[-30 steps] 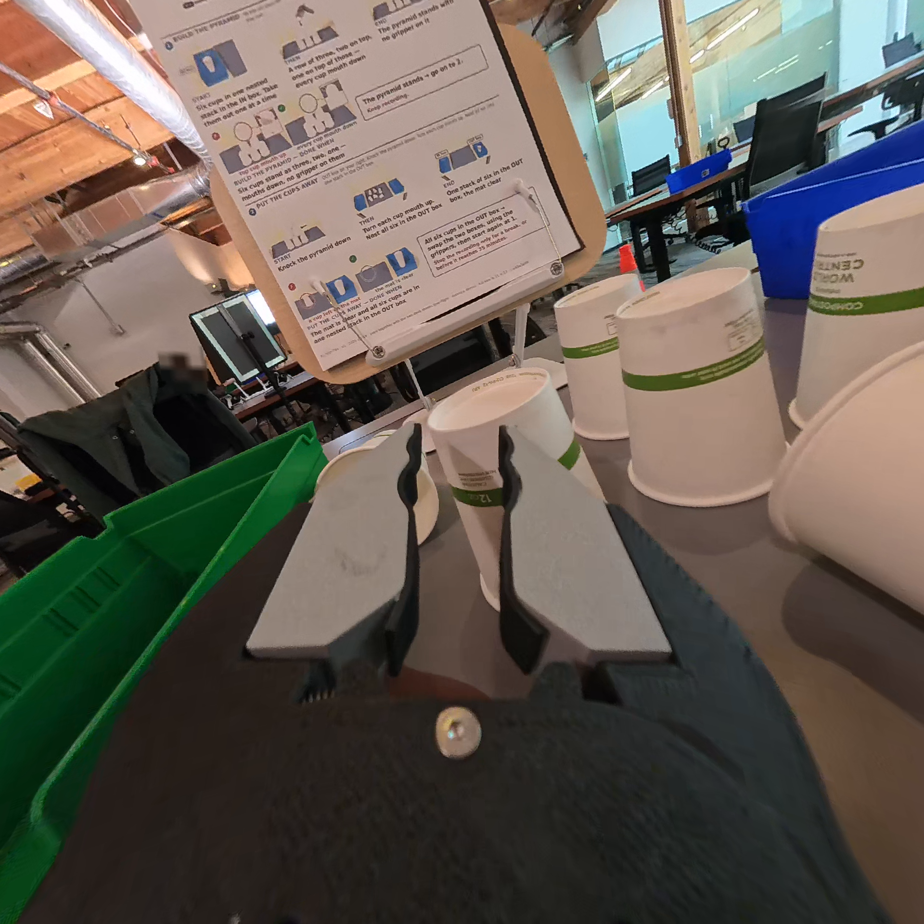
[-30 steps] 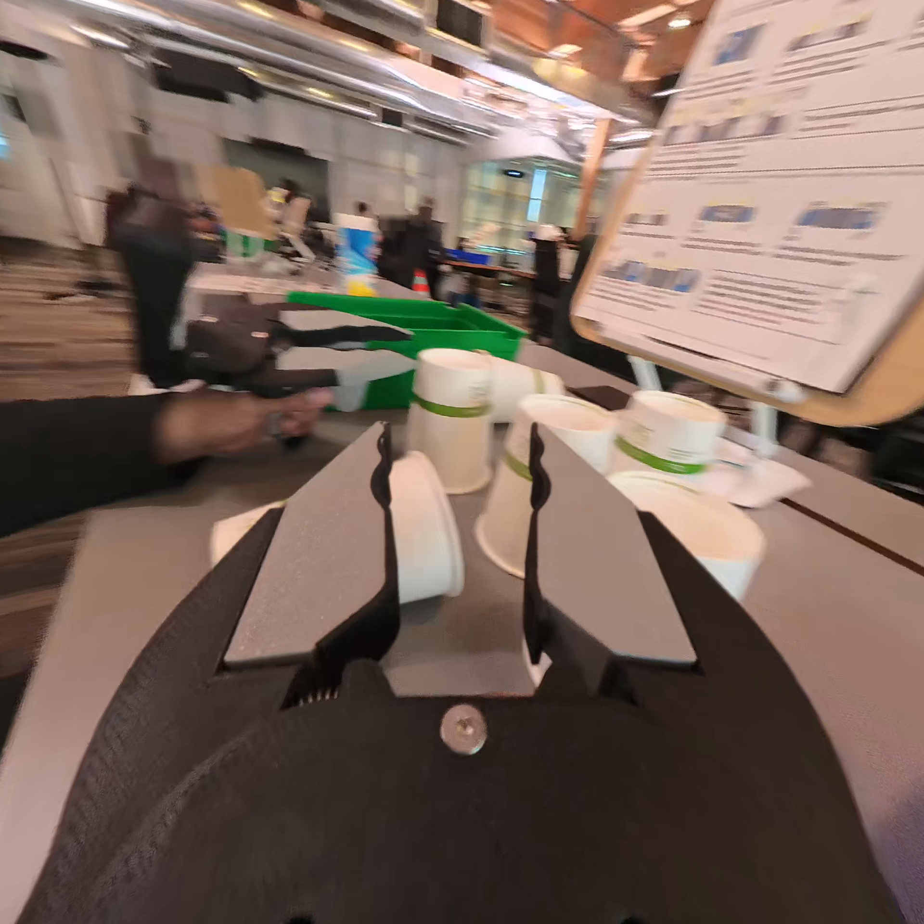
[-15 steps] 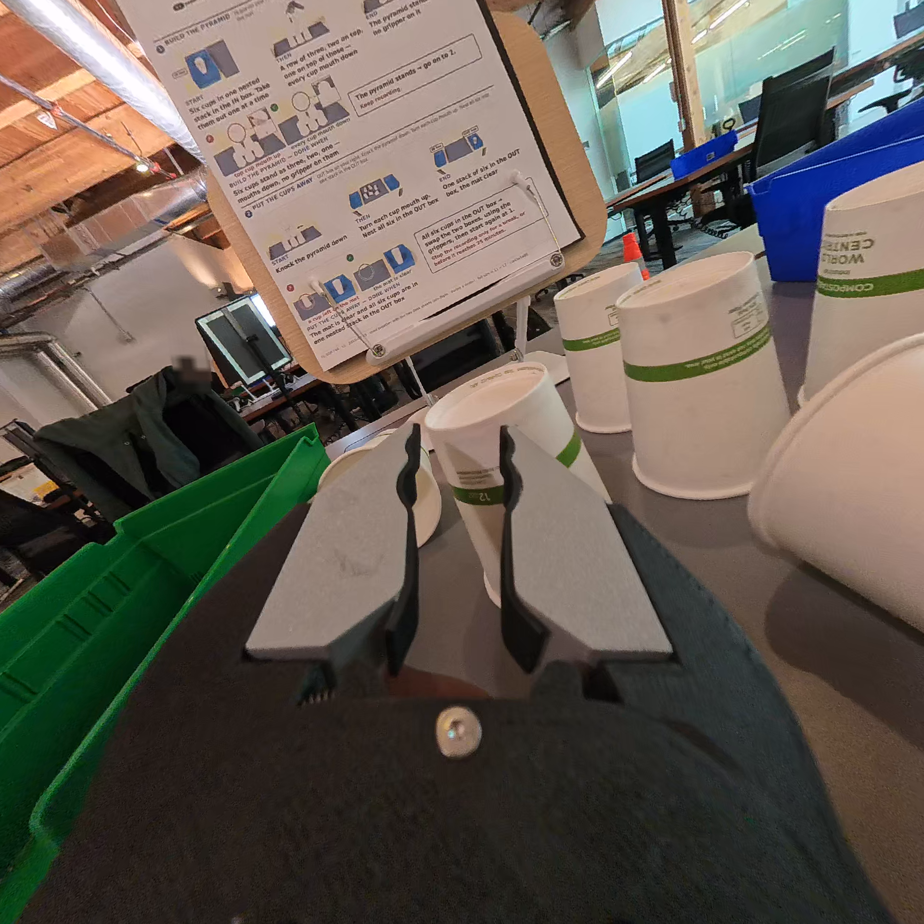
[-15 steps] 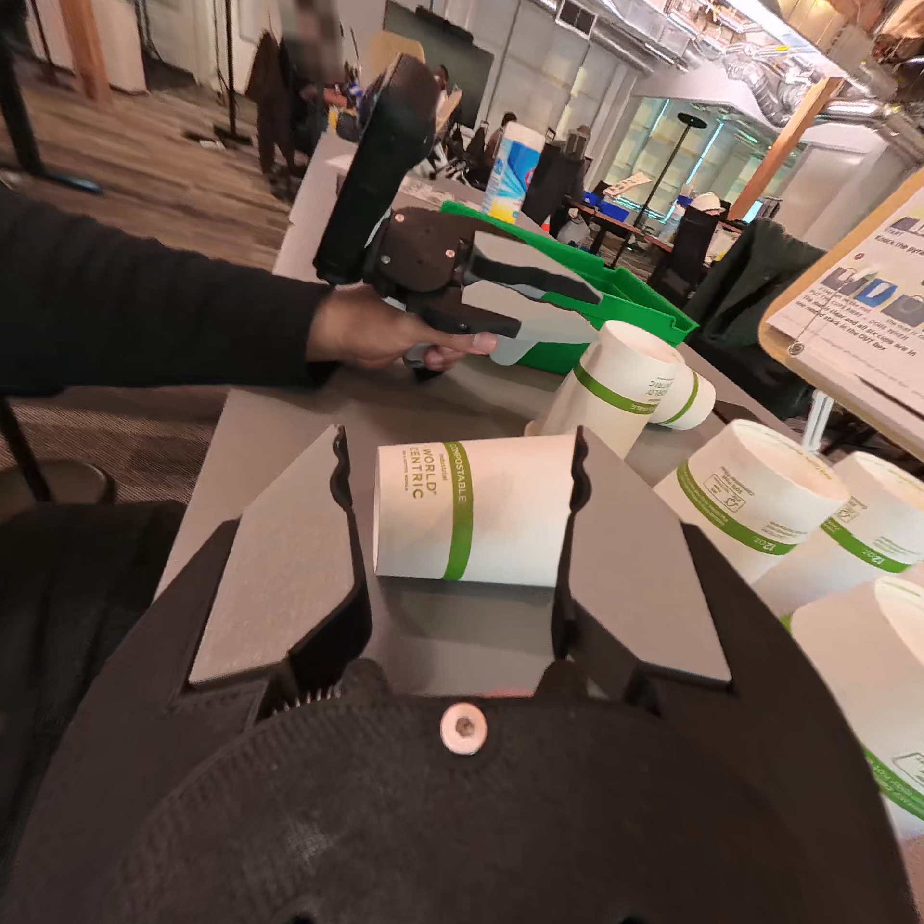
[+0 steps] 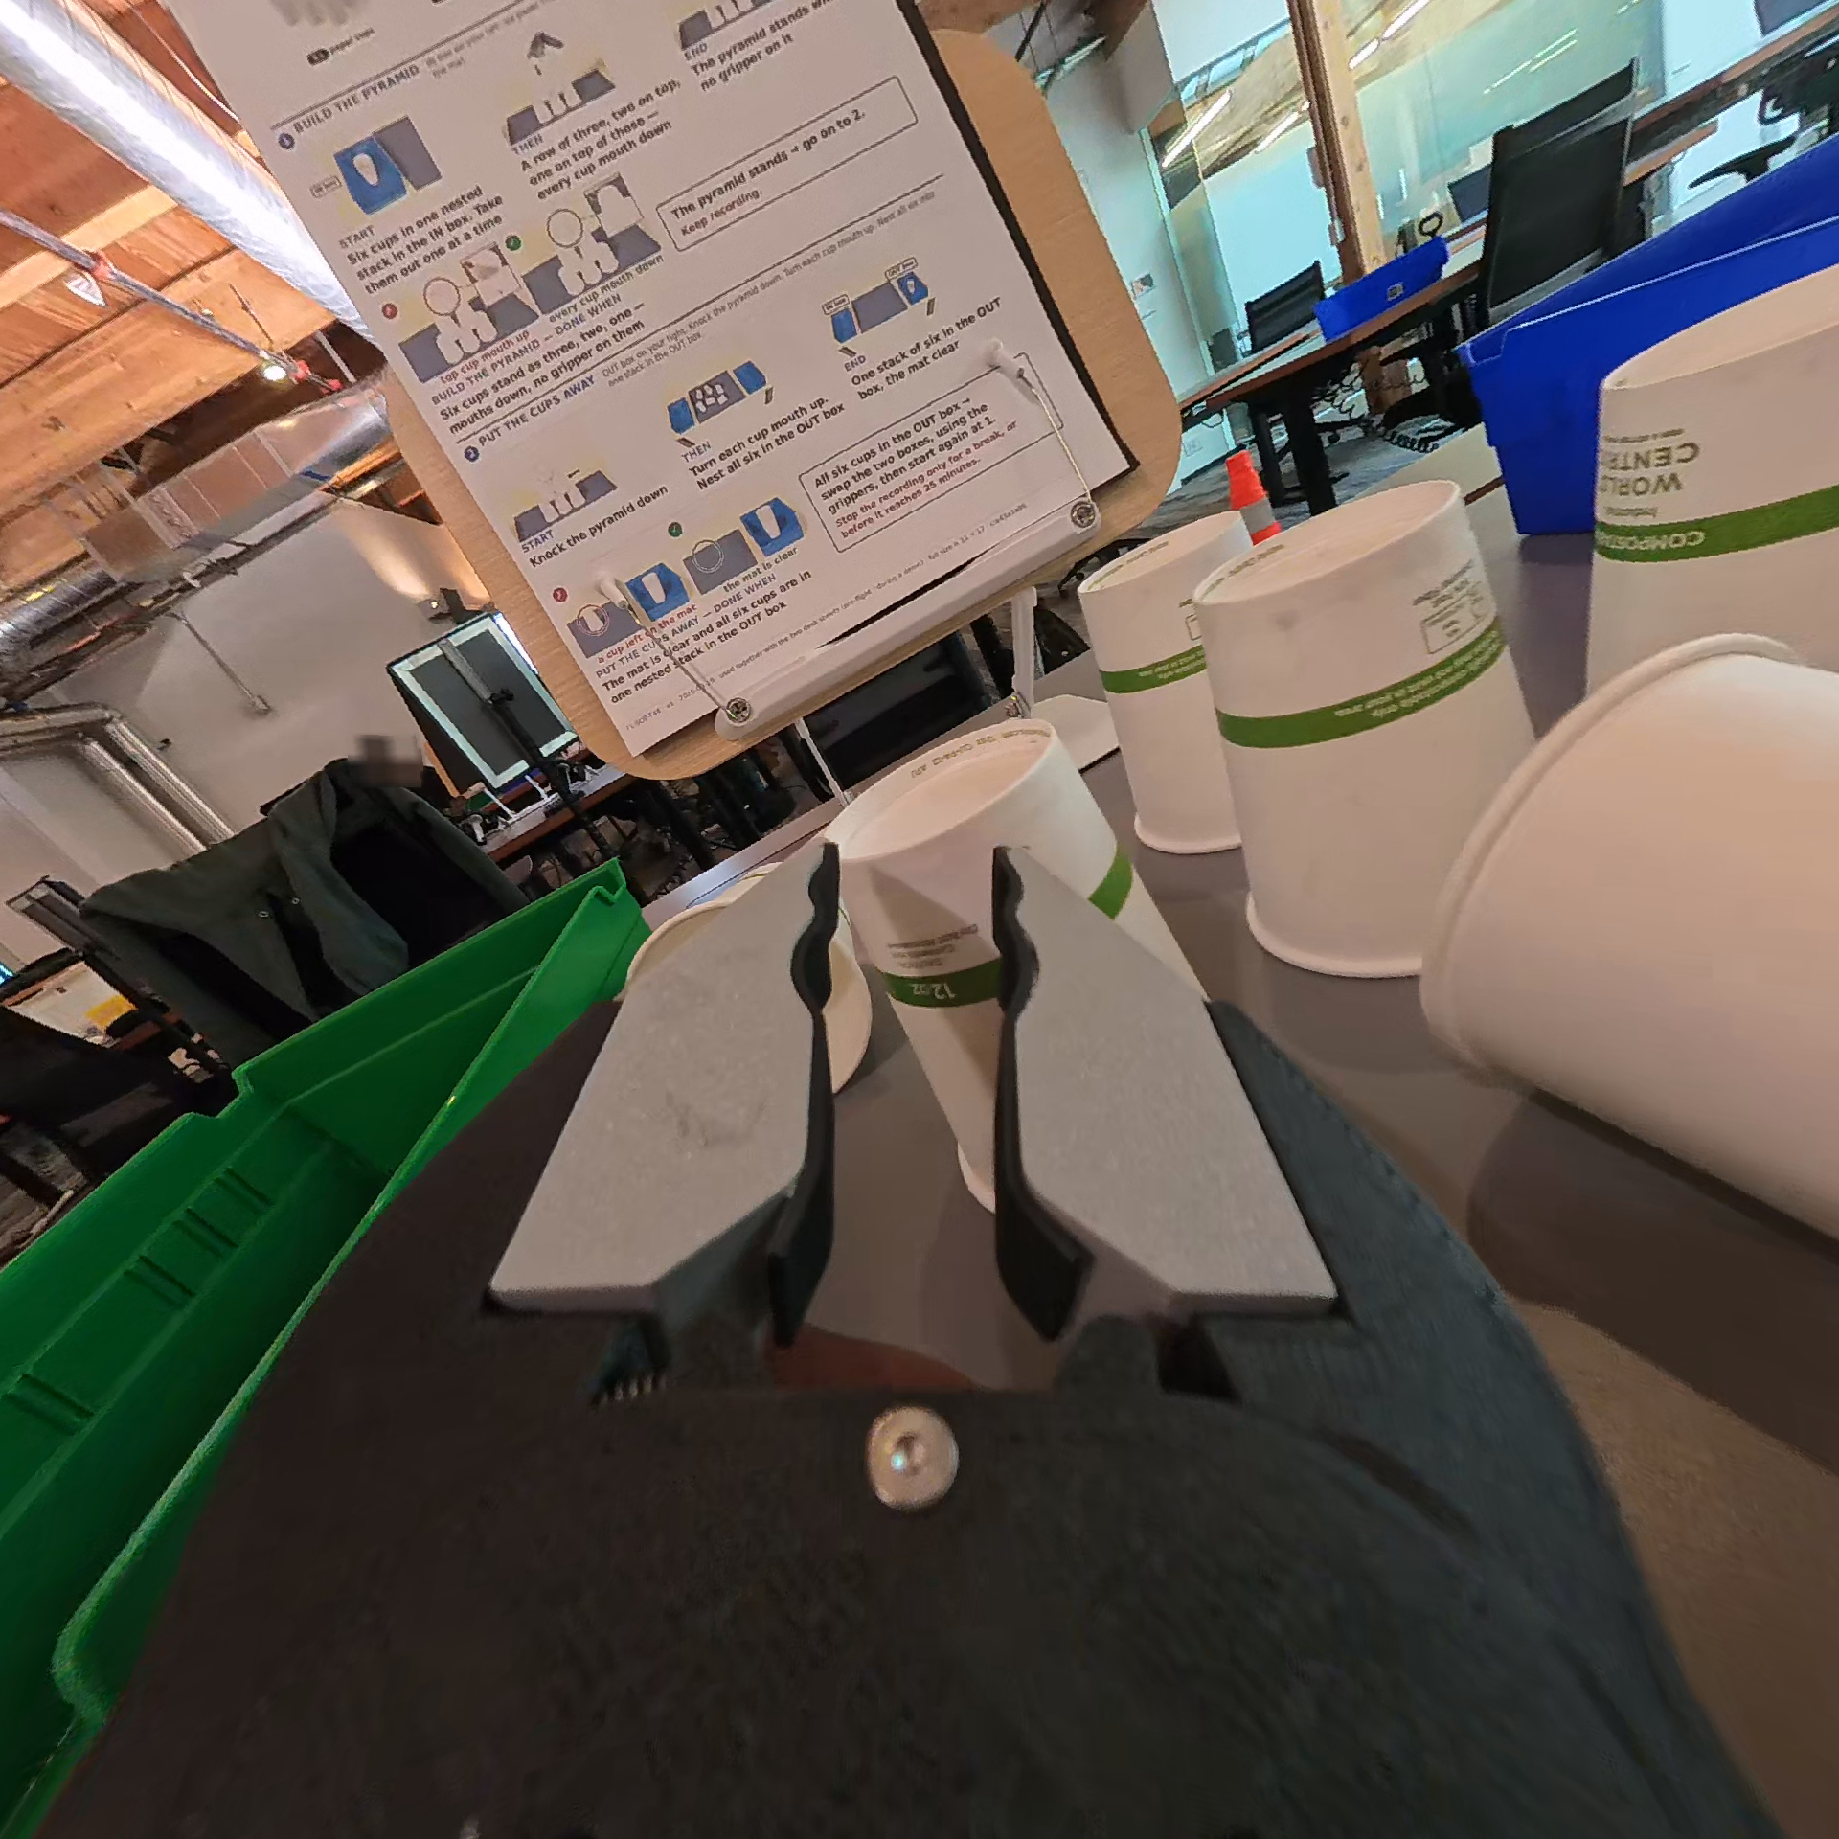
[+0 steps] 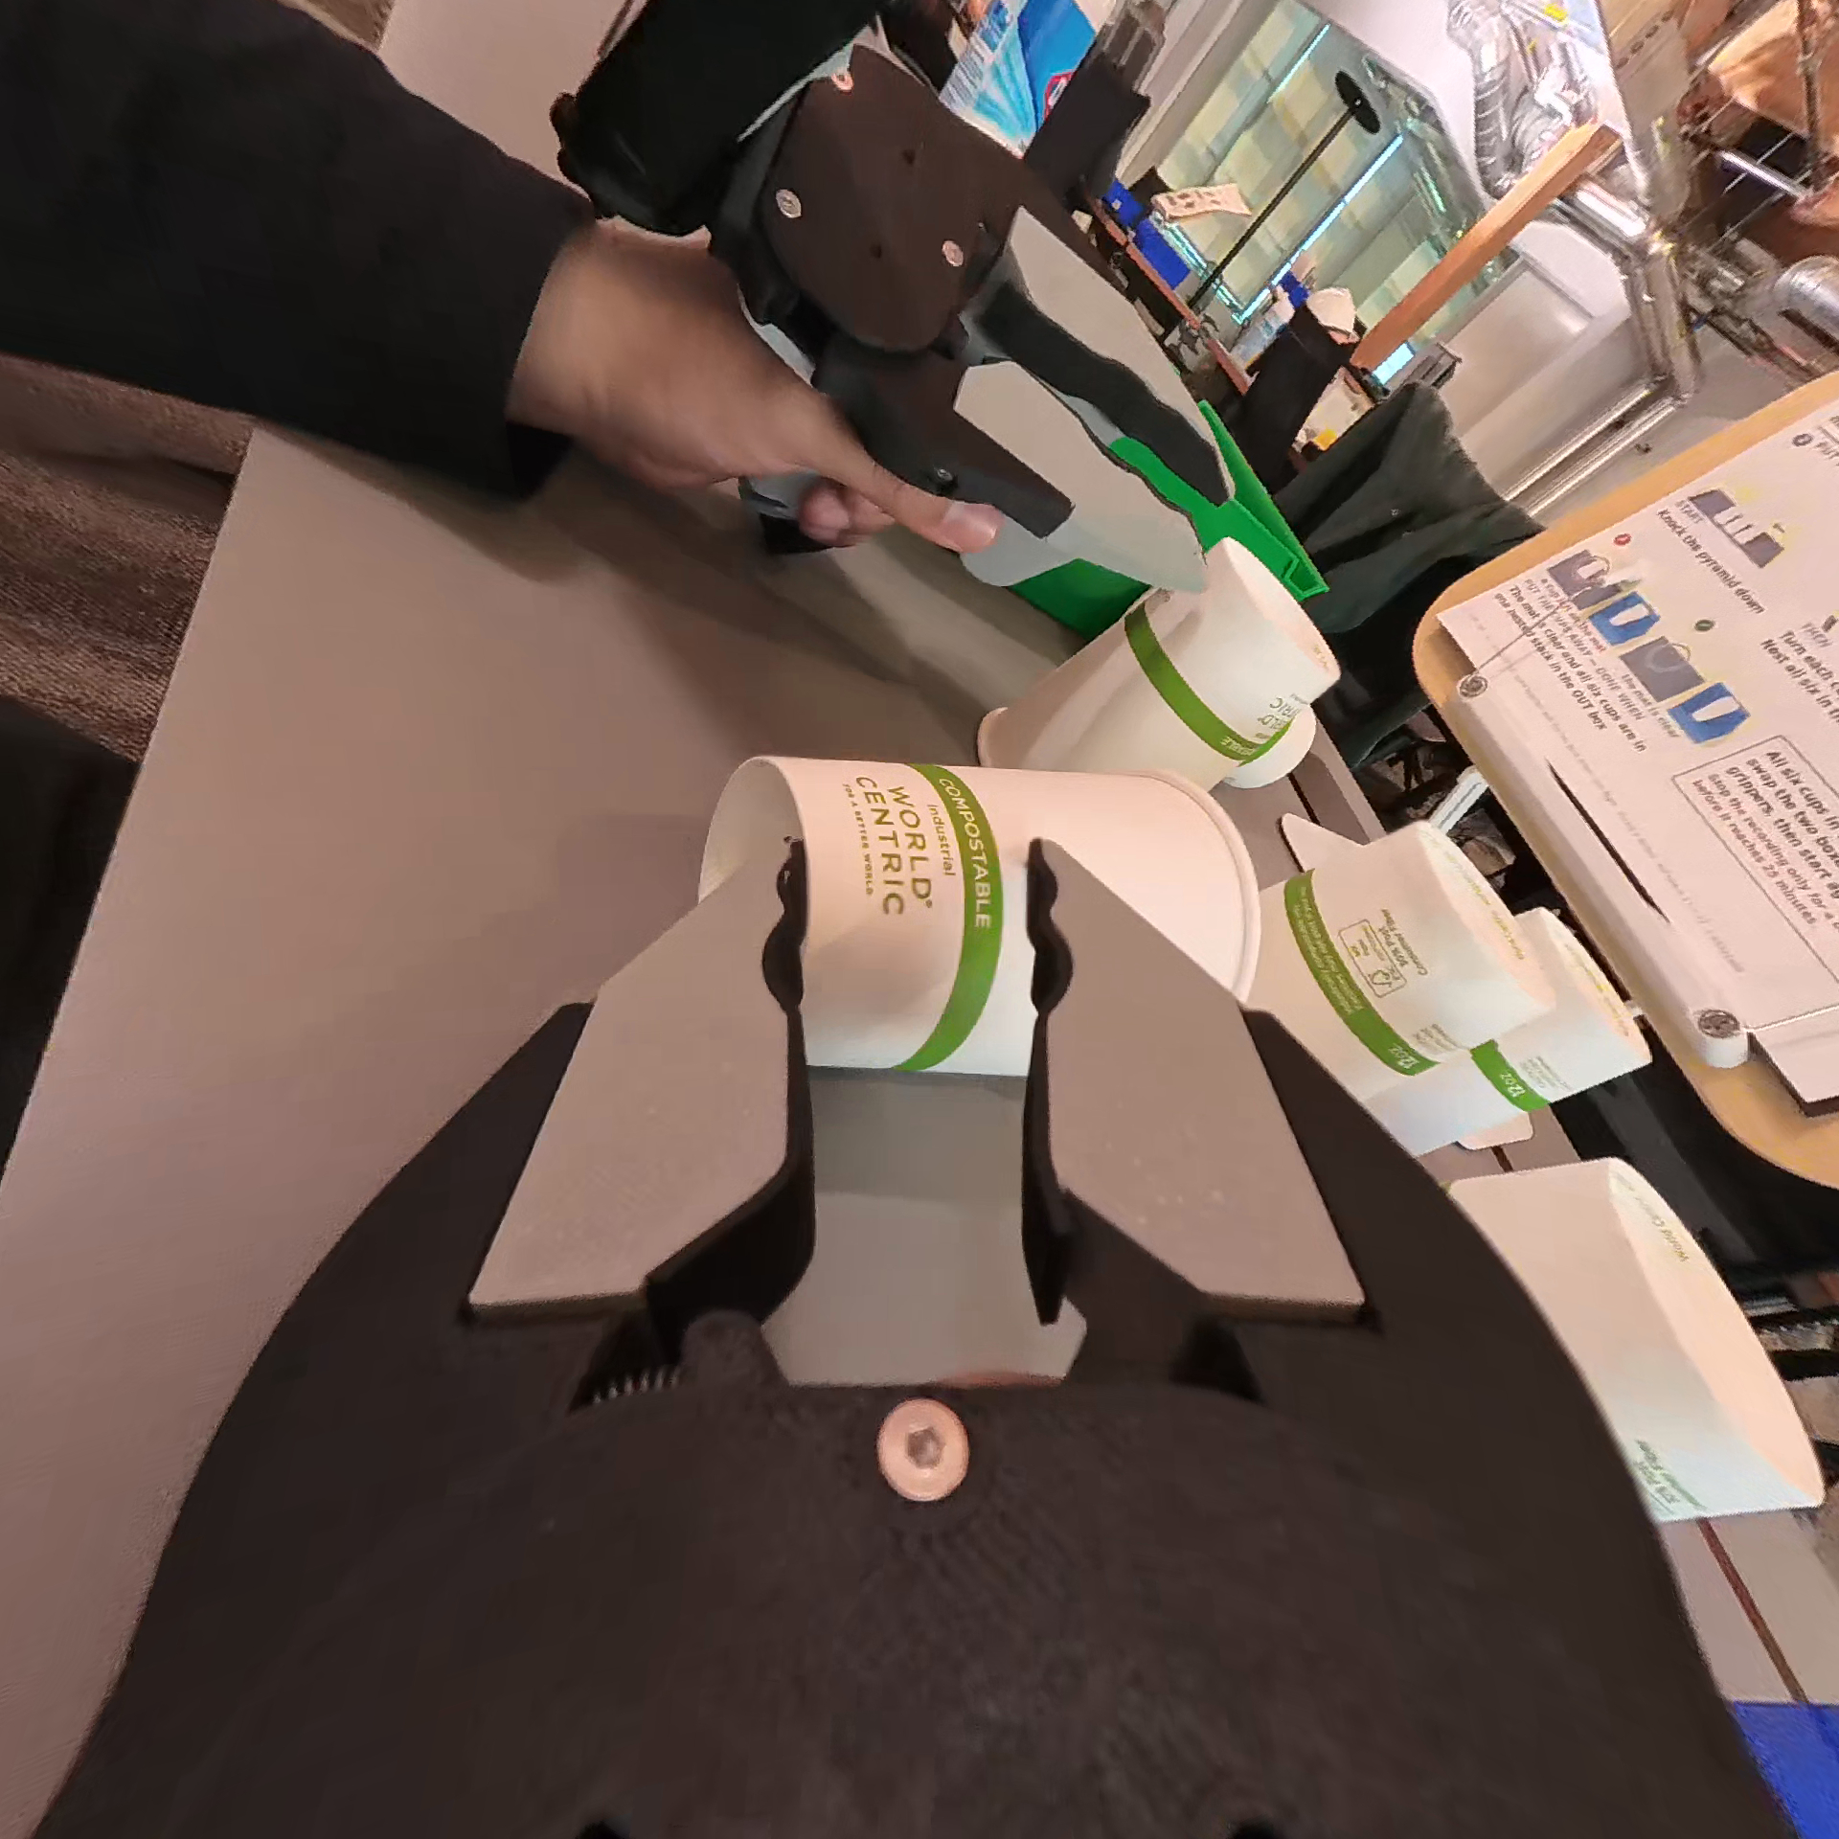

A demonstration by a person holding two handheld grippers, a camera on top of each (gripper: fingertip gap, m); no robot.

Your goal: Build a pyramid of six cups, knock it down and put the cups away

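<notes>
Several white paper cups with green bands are scattered on the grey table (image 5: 1343, 1105). My left gripper (image 5: 914, 881) is open by a narrow gap and empty. It points at a tilted cup (image 5: 980, 846) that leans on a cup lying behind my left finger (image 5: 697, 930). Three cups stand mouth down to the right, the nearest (image 5: 1363, 766). My right gripper (image 6: 911, 876) is open and empty, low in front of a cup lying on its side (image 6: 1105, 896). The left gripper (image 6: 1184, 537) also shows there, held by a hand over the tilted cup (image 6: 1204, 677).
A green bin (image 5: 249, 1254) lies along the left, and a blue bin (image 5: 1642, 328) at the back right. An instruction board on a stand (image 5: 697, 348) is behind the cups. Another cup lies at the right wrist view's lower right (image 6: 1612, 1353). A black sleeve (image 6: 249, 219) crosses that view.
My right gripper swung left onto the lying cup, came closer and rolled, and its jaws narrowed. My left gripper has barely moved.
</notes>
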